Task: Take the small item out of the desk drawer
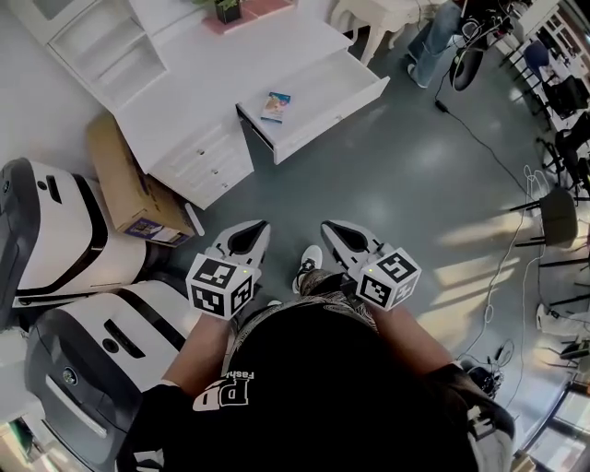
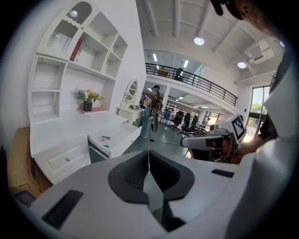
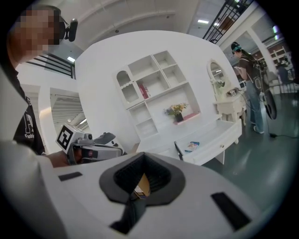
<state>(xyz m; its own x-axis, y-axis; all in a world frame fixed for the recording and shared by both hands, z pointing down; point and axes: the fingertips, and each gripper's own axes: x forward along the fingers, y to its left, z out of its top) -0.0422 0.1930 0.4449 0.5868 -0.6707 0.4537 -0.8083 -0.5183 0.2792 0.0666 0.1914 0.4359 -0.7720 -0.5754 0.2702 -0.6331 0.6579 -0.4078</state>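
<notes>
A small blue item point(image 1: 275, 106) lies in the open white drawer point(image 1: 341, 101) of the white desk point(image 1: 230, 64), far ahead of me. The left gripper view shows the item point(image 2: 105, 138) in the drawer point(image 2: 119, 140) as well; so does the right gripper view, with the item point(image 3: 191, 146) in the drawer point(image 3: 217, 140). My left gripper point(image 1: 261, 224) and right gripper point(image 1: 325, 224) are held side by side close to my body, over the grey floor. Both are shut with nothing in them. Each gripper view shows the other gripper alongside.
A cardboard box point(image 1: 129, 189) leans beside the desk's side drawers point(image 1: 207, 166). Two white machines point(image 1: 55, 240) stand at my left. A person point(image 1: 438, 37) stands beyond the desk. Chairs point(image 1: 553, 217) and cables point(image 1: 498, 277) lie at the right. A flower pot point(image 1: 227, 9) sits on the desk.
</notes>
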